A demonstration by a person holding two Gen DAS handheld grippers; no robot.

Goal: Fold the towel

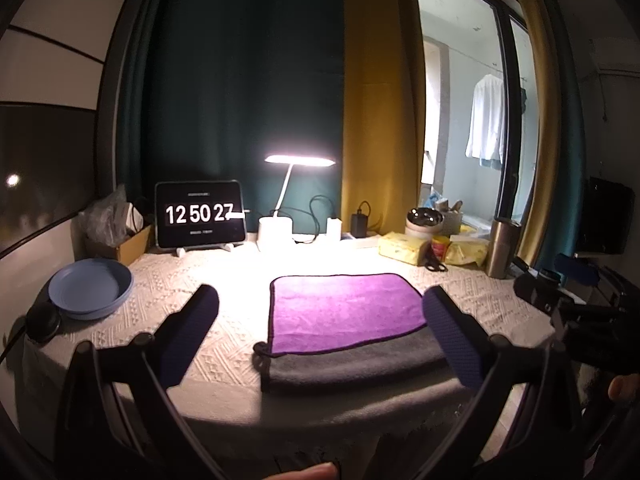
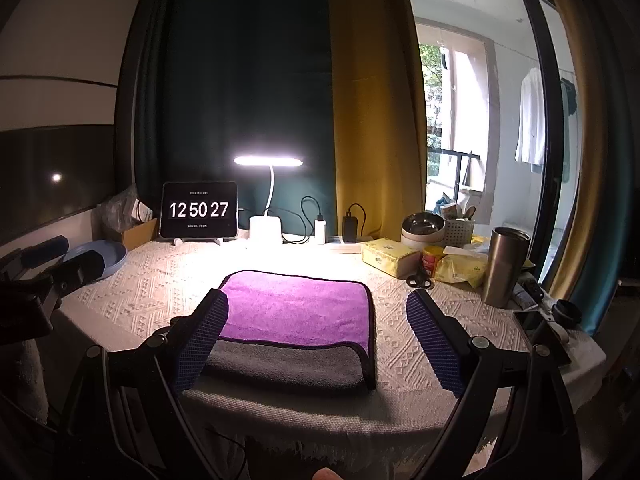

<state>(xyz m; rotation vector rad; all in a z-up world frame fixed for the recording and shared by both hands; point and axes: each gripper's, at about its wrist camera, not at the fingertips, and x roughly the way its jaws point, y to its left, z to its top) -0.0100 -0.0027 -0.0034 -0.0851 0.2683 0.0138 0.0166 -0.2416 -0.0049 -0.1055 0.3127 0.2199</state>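
A towel, purple on one face and grey on the other (image 1: 344, 312), lies folded on the white tablecloth, its purple layer set back so a grey strip shows along the near edge. It also shows in the right wrist view (image 2: 296, 320). My left gripper (image 1: 320, 316) is open and empty, held above the table's near edge with the towel's near left part between its fingers. My right gripper (image 2: 316, 320) is open and empty, its fingers either side of the towel's near right part. The right gripper's body shows at the right of the left wrist view (image 1: 576, 304).
A blue bowl (image 1: 91, 289) sits at the left. A tablet clock (image 2: 199, 210), a lit desk lamp (image 2: 267, 160), chargers, tissue packs (image 2: 390, 258), scissors (image 2: 420, 280) and a steel tumbler (image 2: 505, 266) line the back and right. A phone (image 2: 544, 330) lies at the right edge.
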